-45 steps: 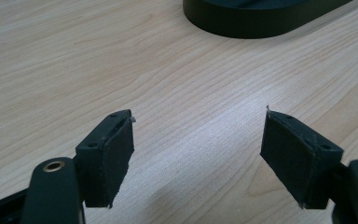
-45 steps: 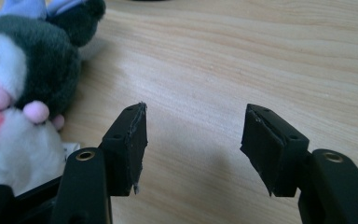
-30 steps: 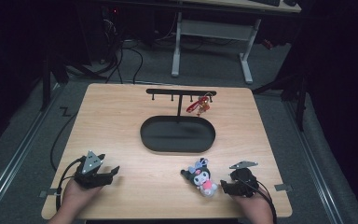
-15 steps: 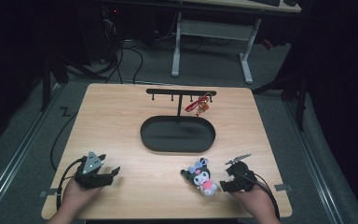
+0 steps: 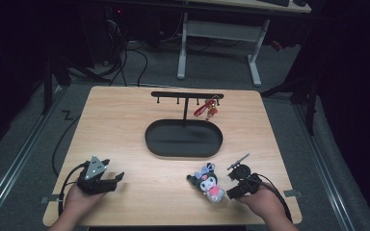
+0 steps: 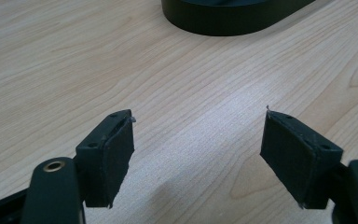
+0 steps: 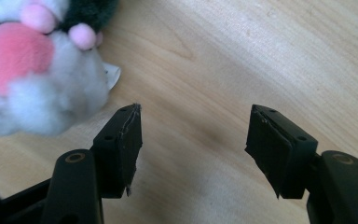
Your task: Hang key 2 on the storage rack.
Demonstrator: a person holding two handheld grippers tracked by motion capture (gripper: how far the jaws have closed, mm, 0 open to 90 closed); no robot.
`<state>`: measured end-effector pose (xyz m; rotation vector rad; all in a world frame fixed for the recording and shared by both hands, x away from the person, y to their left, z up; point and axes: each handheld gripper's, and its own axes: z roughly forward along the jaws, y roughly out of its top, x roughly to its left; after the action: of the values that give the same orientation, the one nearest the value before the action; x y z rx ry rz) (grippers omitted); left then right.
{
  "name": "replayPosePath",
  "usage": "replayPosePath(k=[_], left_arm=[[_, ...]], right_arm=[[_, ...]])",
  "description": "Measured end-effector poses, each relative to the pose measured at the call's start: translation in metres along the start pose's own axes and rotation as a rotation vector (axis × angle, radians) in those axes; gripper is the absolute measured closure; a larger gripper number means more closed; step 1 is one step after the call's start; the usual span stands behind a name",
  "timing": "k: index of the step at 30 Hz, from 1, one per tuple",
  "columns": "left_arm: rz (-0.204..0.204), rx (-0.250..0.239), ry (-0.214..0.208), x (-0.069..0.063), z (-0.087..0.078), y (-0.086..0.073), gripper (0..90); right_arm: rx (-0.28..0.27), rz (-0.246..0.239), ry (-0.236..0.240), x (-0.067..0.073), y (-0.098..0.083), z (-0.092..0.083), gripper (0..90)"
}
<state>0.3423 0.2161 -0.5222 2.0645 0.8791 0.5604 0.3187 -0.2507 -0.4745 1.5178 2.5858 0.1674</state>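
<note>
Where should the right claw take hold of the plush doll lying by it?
Grip the plush doll across its soft pink-and-white body, probably coming from its right side, where the open right claw already sits. The doll lies flat on the table, and the body is the part nearest the claw.

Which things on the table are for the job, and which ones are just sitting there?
For the job:
plush toy, lying right beside the open right gripper

Just sitting there:
black oval tray
hook rack standing behind it
red charm hanging on that rack
left gripper, open over bare wood
</note>
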Motion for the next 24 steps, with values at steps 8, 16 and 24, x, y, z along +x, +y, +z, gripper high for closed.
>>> replayPosePath(k=[8,16,24], left_arm=[[0.004,0.002,-0.006,0.0,0.001,0.0,25.8],[0.011,0.005,-0.01,-0.002,0.001,0.0,25.8],[0.015,0.005,-0.014,-0.002,0.001,0.001,25.7]], right_arm=[[0.033,-0.007,0.013,0.001,0.003,-0.014,35.8],[0.021,-0.011,0.022,0.007,0.011,-0.037,34.5],[0.007,-0.019,0.069,0.024,0.021,-0.045,24.7]])
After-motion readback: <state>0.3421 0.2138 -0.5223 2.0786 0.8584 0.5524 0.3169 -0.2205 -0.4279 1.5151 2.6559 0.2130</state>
